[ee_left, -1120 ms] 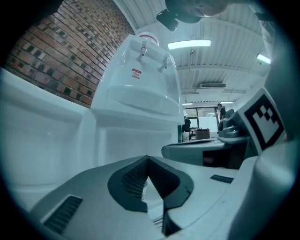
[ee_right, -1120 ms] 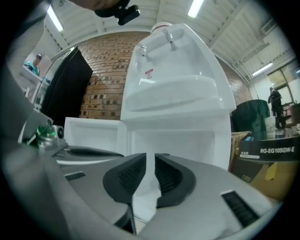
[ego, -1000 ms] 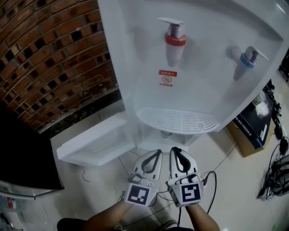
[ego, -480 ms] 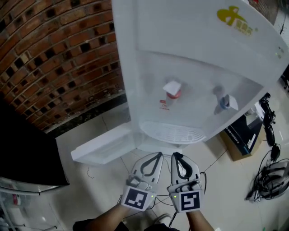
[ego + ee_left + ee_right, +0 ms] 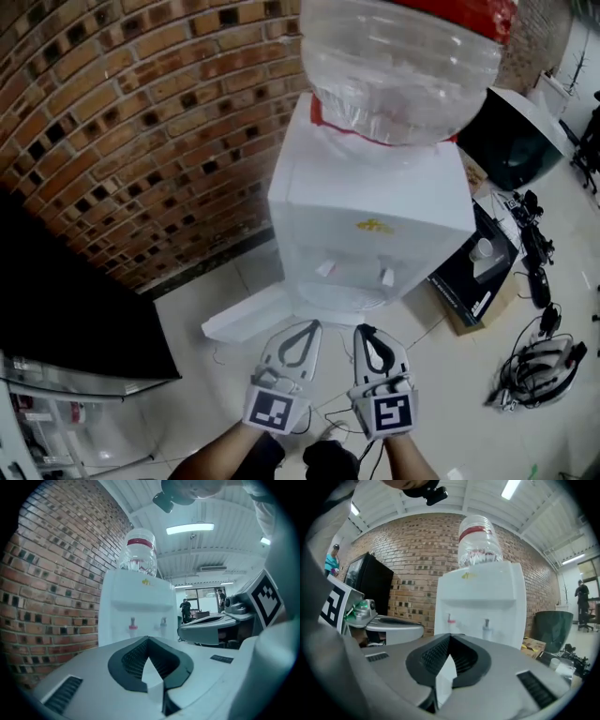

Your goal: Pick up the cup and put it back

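Observation:
A white water dispenser (image 5: pixel 375 202) with a clear bottle (image 5: pixel 398 66) on top stands against the brick wall. Its red tap (image 5: pixel 132 626) and blue tap (image 5: pixel 163 620) show over the drip tray (image 5: pixel 342 295). No cup stands on that tray. A small white cup-like thing (image 5: pixel 483 248) sits on the black box to the dispenser's right. My left gripper (image 5: pixel 305 328) and right gripper (image 5: pixel 366 333) hang side by side in front of the dispenser, well short of it. Both are shut, with nothing between their jaws. Each gripper view looks over its own shut jaws at the dispenser (image 5: pixel 480 602).
A brick wall (image 5: pixel 141 122) runs behind. A black cabinet (image 5: pixel 66 328) stands at the left. A white panel (image 5: pixel 248 319) juts out low at the dispenser's left. At the right are a black box (image 5: pixel 473 272), a dark bin (image 5: pixel 516 141) and cables with headgear (image 5: pixel 539 370).
Both grippers have risen together, still shut and side by side. The head view has risen and pulled back: the dispenser looks smaller and its bottle has come into view.

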Demonstrator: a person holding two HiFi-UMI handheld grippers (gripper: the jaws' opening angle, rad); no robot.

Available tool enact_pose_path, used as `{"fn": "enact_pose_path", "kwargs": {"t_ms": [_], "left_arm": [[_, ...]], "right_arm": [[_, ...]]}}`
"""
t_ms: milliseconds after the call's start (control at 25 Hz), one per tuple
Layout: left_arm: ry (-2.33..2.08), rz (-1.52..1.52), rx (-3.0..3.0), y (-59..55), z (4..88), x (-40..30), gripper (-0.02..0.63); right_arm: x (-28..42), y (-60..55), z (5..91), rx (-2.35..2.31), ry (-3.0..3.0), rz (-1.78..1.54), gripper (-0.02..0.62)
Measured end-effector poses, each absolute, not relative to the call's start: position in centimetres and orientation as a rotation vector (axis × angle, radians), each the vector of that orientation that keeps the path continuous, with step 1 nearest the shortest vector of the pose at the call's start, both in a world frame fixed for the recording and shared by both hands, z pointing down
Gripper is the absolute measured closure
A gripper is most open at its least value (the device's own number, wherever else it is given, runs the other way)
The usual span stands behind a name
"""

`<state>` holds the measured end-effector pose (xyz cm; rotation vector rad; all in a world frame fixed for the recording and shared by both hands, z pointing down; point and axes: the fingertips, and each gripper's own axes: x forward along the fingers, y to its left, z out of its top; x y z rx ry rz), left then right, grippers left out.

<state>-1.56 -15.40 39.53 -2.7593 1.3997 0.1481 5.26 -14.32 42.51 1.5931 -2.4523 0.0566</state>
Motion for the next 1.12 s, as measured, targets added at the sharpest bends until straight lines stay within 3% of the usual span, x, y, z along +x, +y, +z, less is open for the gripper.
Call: {"fn": "enact_pose_path", "kwargs": {"t_ms": [560, 760, 1120], "left_arm": [[1.385, 0.156, -2.743, -10.4, 13.8, 1.1, 0.606], [1.393, 0.241, -2.735, -9.0, 8.4, 1.7, 0.606], [1.415, 0.266, -2.704, -5.8, 6.0, 1.2, 0.606]], "right_arm": [[4.5, -9.7, 15.9, 1.607, -2.559, 0.144, 0.591], [4.9, -8.4, 10.6, 1.627, -2.589, 0.114, 0.591], [4.1, -5.0, 8.5, 1.576, -2.637, 0.114, 0.592]]}}
